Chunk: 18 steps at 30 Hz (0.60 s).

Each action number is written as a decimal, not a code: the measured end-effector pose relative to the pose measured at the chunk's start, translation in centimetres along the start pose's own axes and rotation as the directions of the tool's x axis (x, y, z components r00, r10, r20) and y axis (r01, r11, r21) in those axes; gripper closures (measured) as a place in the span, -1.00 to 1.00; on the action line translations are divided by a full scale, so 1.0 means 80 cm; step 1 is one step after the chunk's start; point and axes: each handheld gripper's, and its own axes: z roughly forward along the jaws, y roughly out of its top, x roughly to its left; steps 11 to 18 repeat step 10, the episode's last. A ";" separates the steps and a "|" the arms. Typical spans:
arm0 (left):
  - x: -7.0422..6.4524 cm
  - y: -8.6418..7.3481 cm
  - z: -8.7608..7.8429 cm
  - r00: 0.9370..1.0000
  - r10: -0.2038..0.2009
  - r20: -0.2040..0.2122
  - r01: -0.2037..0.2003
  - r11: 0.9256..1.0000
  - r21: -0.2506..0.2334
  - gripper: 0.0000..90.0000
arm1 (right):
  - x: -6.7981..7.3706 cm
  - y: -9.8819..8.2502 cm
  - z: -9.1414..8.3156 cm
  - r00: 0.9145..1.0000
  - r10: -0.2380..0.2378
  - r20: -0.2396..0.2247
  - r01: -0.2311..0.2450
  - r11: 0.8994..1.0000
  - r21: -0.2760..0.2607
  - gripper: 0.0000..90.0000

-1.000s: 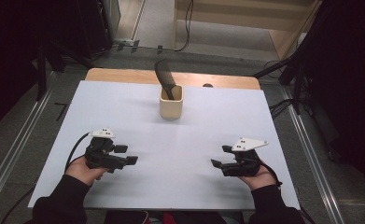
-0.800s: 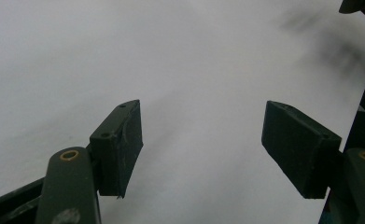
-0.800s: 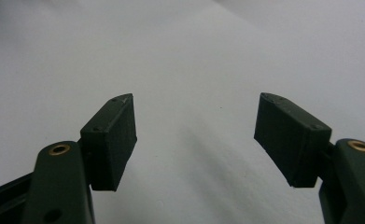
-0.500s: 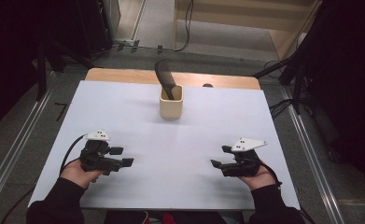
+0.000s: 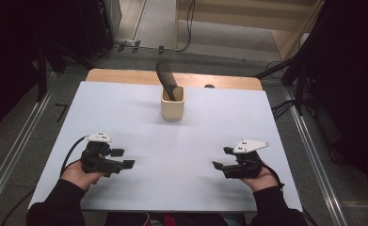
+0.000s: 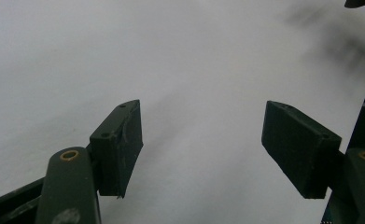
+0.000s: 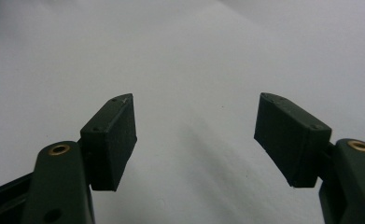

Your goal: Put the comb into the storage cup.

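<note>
The left tongs (image 5: 123, 158) have drawn back toward the surface's (image 5: 125, 108) near edge; both they and the right tongs (image 5: 220, 158) gape wide, empty, well apart from the cup (image 5: 172, 107).

left gripper (image 5: 123, 158): jaws wide apart, empty | right gripper (image 5: 221, 158): same | both seemingly low, pointing inward
</note>
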 end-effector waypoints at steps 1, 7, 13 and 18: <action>0.000 0.000 0.000 1.000 0.000 0.000 0.000 1.000 0.001 -0.35 | 0.000 0.000 0.000 1.000 0.000 0.000 0.000 1.000 0.000 -0.38; 0.000 0.000 0.001 1.000 0.003 -0.002 -0.003 1.000 0.003 -0.35 | 0.000 0.000 0.000 1.000 -0.004 -0.003 0.004 1.000 0.000 -0.38; 0.000 0.000 0.001 1.000 0.003 0.001 -0.003 1.000 0.001 -0.35 | 0.001 0.000 0.001 1.000 -0.003 -0.005 0.003 1.000 0.001 -0.39; 0.000 0.000 0.001 1.000 0.003 0.001 -0.003 1.000 0.001 -0.35 | 0.001 0.000 0.001 1.000 -0.003 -0.005 0.003 1.000 0.001 -0.39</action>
